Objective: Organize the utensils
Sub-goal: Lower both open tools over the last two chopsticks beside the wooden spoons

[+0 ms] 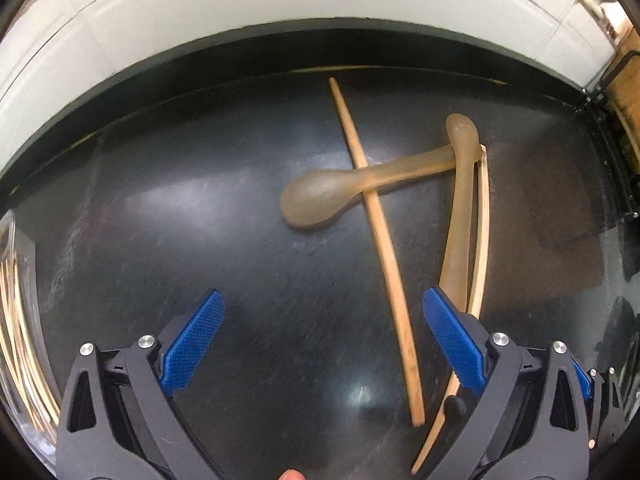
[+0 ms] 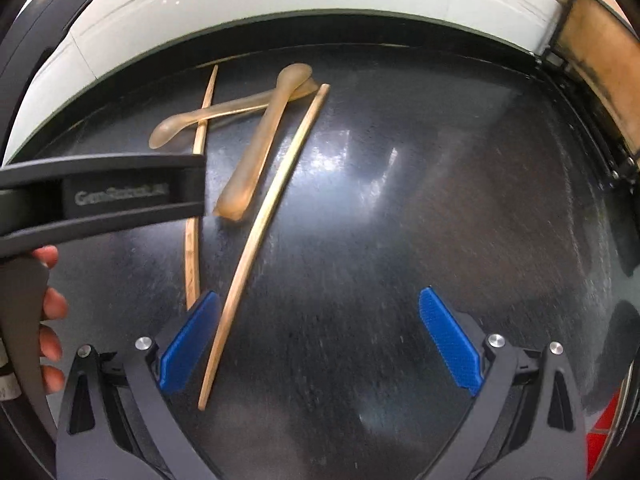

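Both tongs hang agape and empty over the scuffed black desk (image 1: 200, 220), so a pick is being lined up. Ahead of the left tongs (image 1: 322, 344) lies a slim wooden chopstick (image 1: 384, 240), crossed by a translucent amber spoon (image 1: 320, 198); next, straddle the chopstick and close. Right tongs (image 2: 320, 344) wait beside a second chopstick (image 2: 260, 232).

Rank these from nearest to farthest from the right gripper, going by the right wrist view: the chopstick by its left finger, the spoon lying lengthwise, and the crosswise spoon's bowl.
1. Chopstick: beside the right gripper's left finger.
2. Lengthwise spoon: farther up, left of centre.
3. Crosswise spoon's bowl: far left, near the table's back edge.
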`<state>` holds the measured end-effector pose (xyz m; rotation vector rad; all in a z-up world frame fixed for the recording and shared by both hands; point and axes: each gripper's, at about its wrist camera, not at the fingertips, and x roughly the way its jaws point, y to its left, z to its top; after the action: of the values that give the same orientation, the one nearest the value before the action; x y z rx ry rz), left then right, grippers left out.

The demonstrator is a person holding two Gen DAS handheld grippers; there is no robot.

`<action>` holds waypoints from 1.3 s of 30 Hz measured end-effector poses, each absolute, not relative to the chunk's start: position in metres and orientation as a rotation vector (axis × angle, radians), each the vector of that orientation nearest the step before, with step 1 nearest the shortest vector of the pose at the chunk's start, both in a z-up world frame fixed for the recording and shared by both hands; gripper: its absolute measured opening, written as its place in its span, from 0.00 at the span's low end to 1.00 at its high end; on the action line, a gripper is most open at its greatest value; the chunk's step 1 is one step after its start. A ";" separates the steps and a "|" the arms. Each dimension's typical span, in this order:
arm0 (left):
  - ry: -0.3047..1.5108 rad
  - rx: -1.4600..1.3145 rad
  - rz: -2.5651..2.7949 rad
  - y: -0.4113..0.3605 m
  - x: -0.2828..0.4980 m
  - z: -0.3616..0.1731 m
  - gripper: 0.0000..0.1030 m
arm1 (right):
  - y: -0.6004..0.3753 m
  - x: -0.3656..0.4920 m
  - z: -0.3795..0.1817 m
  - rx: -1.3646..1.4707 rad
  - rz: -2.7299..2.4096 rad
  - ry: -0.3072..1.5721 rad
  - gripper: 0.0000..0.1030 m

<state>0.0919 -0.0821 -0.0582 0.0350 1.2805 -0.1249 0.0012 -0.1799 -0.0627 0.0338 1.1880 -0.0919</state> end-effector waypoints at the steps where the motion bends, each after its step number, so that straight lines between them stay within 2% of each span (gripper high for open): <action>1: 1.286 0.043 -0.118 -0.085 0.096 -0.061 0.94 | -0.181 0.007 -0.066 0.019 -0.098 1.185 0.93; 12: 1.223 0.047 -0.054 -0.074 0.114 -0.069 0.95 | -0.228 0.044 -0.071 0.079 -0.145 1.117 0.94; 21: 1.221 -0.016 0.041 -0.070 0.085 -0.070 0.95 | -0.222 0.061 -0.071 0.063 -0.123 1.092 0.94; 39: 1.172 -0.006 0.038 -0.092 0.094 -0.071 0.95 | -0.211 0.070 -0.073 0.058 -0.108 1.078 0.95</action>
<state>0.0943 -0.0919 -0.0712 -0.0060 1.1720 0.0375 0.0696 -0.2115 -0.0732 0.0585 1.0780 -0.1080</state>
